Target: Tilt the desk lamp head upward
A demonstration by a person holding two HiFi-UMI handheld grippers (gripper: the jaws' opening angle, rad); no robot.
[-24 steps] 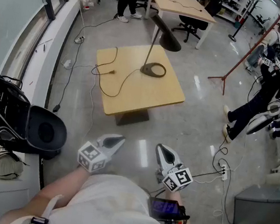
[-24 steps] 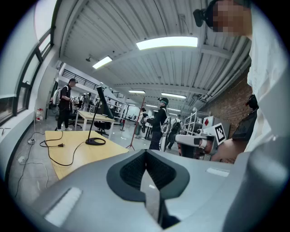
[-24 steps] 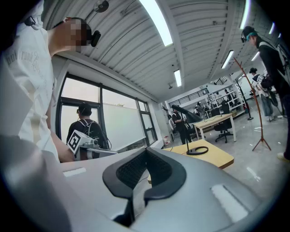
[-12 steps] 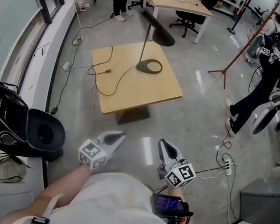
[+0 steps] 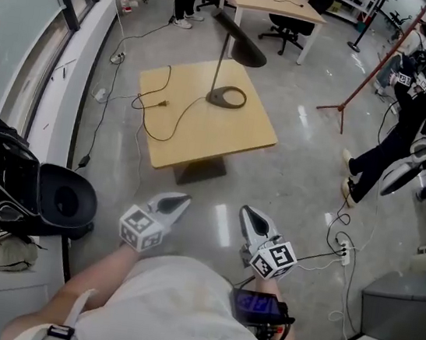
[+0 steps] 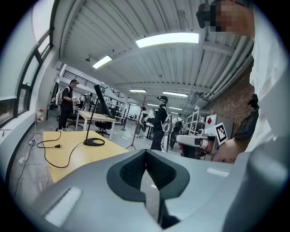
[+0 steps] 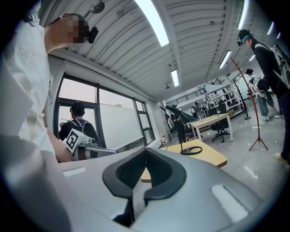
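Glossy grey floor fills the room, and in the middle of it stands a square surface of pale, smooth wood. The desk lamp sits at the far right part of that top. It has a flat, dark ring-shaped base, a thin straight stem rising from the ring's left side, and a long, narrow dark head that slopes down towards the right. A thin black cord runs from the base in loose curves across the wood to a plug lying near the left edge. Farther right on the floor stands a slim red tripod stand.

Both tools are held low and close to the person, well apart from the wooden top. The left hand-held gripper is clenched, its smooth grey shells meeting over ribbed black pads with nothing between them. The right hand-held gripper is likewise clenched and empty. Each carries a white cube printed with black square markers. From each gripper view the lamp appears small and far off beyond the closed tips.
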